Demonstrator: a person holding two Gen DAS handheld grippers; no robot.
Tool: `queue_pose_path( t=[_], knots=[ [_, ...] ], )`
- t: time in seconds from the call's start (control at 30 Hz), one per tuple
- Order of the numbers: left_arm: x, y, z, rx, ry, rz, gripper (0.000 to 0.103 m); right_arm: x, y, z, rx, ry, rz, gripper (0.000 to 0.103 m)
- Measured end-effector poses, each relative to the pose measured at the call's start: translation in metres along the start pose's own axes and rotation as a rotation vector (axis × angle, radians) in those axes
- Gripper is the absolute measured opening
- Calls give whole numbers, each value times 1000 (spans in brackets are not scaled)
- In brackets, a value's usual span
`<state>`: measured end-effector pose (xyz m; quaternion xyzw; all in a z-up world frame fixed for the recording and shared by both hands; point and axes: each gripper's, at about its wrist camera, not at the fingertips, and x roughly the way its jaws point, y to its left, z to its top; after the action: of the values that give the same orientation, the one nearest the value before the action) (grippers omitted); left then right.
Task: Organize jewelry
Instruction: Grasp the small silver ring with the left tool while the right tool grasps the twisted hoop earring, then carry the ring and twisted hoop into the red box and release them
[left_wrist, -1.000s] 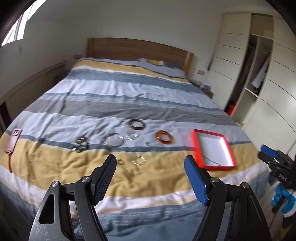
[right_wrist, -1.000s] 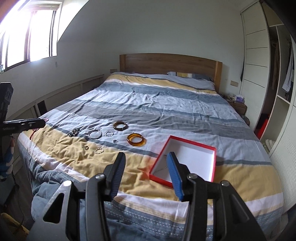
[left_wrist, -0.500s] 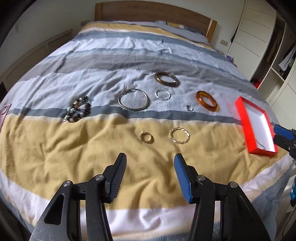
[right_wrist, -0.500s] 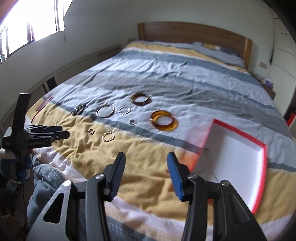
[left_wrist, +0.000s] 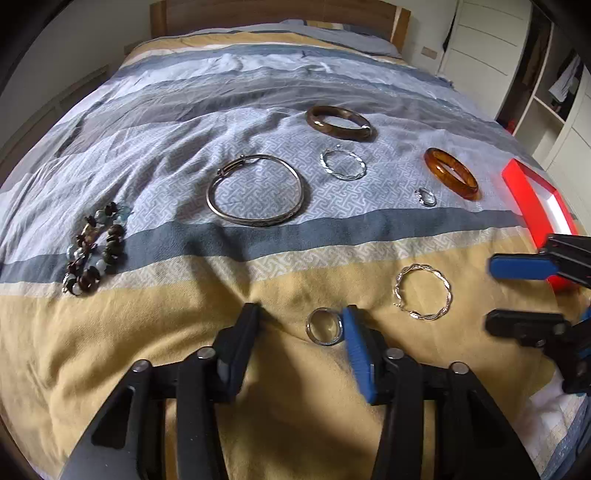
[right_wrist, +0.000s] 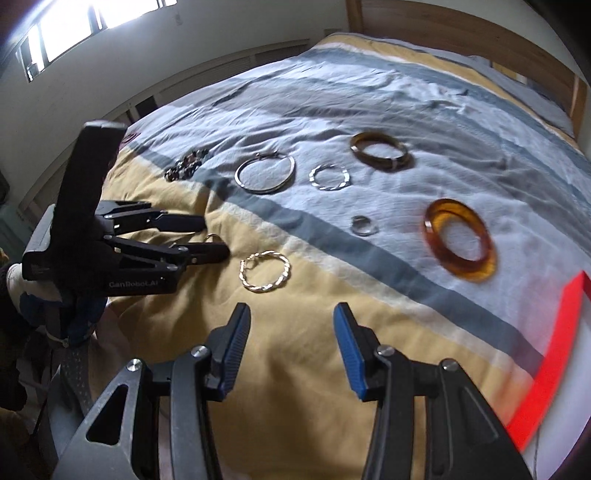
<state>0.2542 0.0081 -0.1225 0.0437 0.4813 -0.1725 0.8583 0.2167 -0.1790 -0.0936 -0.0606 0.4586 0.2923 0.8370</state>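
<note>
Over on the left of the striped bedspread (left_wrist: 155, 332), a clump of dark and pale glass beads, the beaded bracelet (left_wrist: 94, 251), lies heaped on the blue band. Next along sits a thin silver bangle (left_wrist: 255, 190), a plain metal hoop with a small clasp, flat on the woven grey-patterned cloth. Beyond it a thick brown bangle (left_wrist: 339, 122), glossy like polished stone, lies farther up the bed, and just below that a small twisted silver hoop (left_wrist: 343, 164).

Down on the mustard stripe the left gripper (left_wrist: 300, 323) hovers low over the rumpled fabric, its ribbed pads spread moderately wide and gripping nothing. A small smooth metal ring (left_wrist: 325, 326) lies between them, right against the blue pad.

A little to the right rests a twisted gold-and-silver hoop (left_wrist: 423, 291), rope-like in texture. Above it, on the pale cloth, is a tiny silver ring (left_wrist: 424, 195) and a translucent amber bangle (left_wrist: 450, 172), chunky and shiny.

The right gripper (right_wrist: 291, 317) hangs above the yellow stripe near the rope-like hoop, jaws parted wide and empty. At the far right edge sits the red box (left_wrist: 532, 199), a shallow cardboard tray with a white inside.
</note>
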Motion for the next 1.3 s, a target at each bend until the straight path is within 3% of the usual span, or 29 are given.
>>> queue_pose_path(
  t=[0.2, 0.63, 0.7, 0.77, 1.1, 1.3],
  knots=[
    [-6, 6, -9, 9, -25, -32, 19, 23, 9, 9, -68, 20, 23, 45],
    [-27, 17, -19, -78, -67, -51, 18, 51, 17, 22, -106, 44, 25, 44],
    [-31, 18, -21, -91, -69, -48, 18, 51, 17, 22, -104, 44, 9, 37],
    [-36, 18, -23, -102, -69, -49, 18, 48, 18, 22, -94, 42, 2, 37],
    [-80, -10, -17, -93, -112, -77, 18, -29, 16, 6, -39, -72, -36, 37],
    [-97, -68, 3, -12, -137, -148, 18, -97, -22, -27, 40, -143, -130, 37]
  ],
)
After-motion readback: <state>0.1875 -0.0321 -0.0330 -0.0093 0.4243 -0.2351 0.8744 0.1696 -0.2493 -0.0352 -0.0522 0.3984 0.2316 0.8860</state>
